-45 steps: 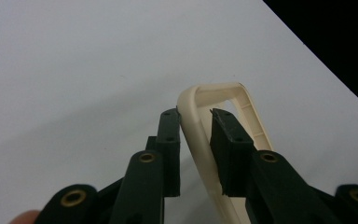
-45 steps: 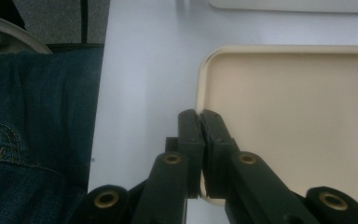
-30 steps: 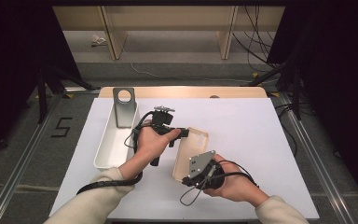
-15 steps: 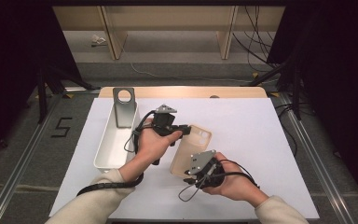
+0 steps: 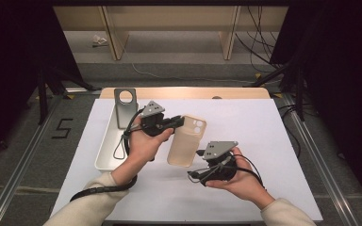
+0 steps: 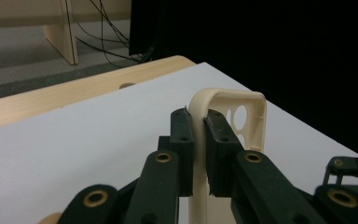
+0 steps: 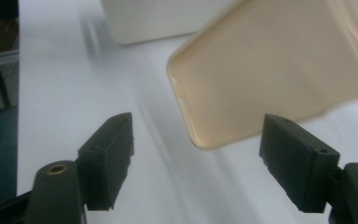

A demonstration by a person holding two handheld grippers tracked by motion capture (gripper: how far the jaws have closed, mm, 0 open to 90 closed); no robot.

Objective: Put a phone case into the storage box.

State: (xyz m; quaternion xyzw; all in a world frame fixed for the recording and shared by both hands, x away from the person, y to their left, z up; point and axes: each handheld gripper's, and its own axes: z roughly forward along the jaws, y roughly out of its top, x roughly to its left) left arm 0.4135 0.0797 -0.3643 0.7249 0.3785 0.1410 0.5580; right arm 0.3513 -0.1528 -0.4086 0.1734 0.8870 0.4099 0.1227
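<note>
- Phone case (image 5: 186, 141): a beige shell with camera cut-outs at its far end, held above the middle of the table, its long axis running near to far; its near end points toward the right gripper.
- Left gripper (image 5: 178, 123): the jaws are clamped on the rim of the phone case near its camera end; in the left gripper view the 2 black pads (image 6: 182, 140) press on either side of the thin beige wall (image 6: 200, 140).
- Right gripper (image 5: 201, 162): held in the right hand just near and right of the case's near end. Its jaws have just been opening and now stand wide apart; in the right gripper view the case's rounded corner (image 7: 261, 79) lies beyond the 2 jaws and touches neither.
- Tray (image 5: 104, 150): a long white trough on the left part of the table, left of the left hand; a grey metal plate with a round hole (image 5: 125, 106) stands at its far end.
- Table (image 5: 264, 141): a white sheet covers the top; a strip of pale wood (image 5: 235, 92) shows along the far edge.
- Room: grey floor around the table, with a mark shaped like a 5 (image 5: 62, 128) at the left; pale wooden shelf uprights (image 5: 111, 33) and loose black cables (image 5: 257, 33) stand beyond; dark drapes close both sides.
</note>
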